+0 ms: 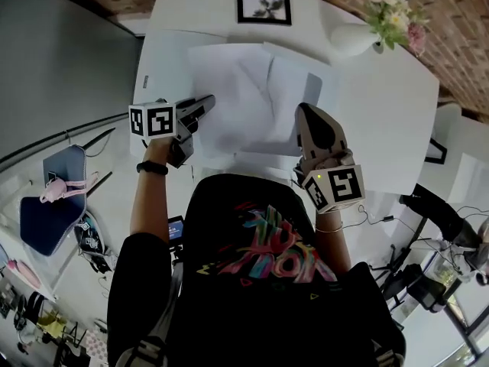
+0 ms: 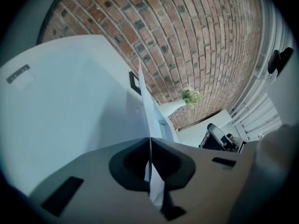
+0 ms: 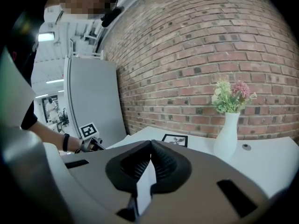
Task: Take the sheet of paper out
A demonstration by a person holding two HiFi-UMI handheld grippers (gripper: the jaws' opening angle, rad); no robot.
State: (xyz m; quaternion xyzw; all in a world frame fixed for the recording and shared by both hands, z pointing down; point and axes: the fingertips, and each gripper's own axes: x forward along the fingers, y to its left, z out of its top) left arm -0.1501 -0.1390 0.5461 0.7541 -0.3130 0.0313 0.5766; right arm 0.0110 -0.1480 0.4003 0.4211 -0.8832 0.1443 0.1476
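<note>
Reading left gripper point(image 1: 206, 104) as fully closed, pinching the thin edge of the sheet of paper point(image 1: 229, 98) at its 9 o'clock side. In the left gripper view, shows edge-on, rising straight out from between the pads.
Reading right gripper point(image 1: 304, 112) as clamped tight too, on a white layer point(image 1: 302, 90) at the 3 o'clock side. Can't tell whether that's the same sheet, a second one or a cover.
Paper sits spread between both tools over the white table point(image 1: 397, 128), apparently raised at the left side.

Risks from here:
- Tearing: likely if both bites sit on one sheet and get pulled toward 9 and 3 o'clock at once. Needs one side kept as the anchor only.
- Slipping: only a narrow bite at the edge on the left, on smooth paper. Expect loss of grip on any jerk or twist.
- Creasing: closing the two tools toward each other would buckle the middle.
- Double pick: if the right bite catches sheet plus cover together, nothing separates and the whole stack travels.
- Collision: vase with flowers point(image 1: 353, 38) at 1 o'clock of the paper, near the right tool's outward swing. Looks top-heavy, would tip easily. Picture frame point(image 1: 263, 8) at 12 o'clock, well apart, low concern.
</note>
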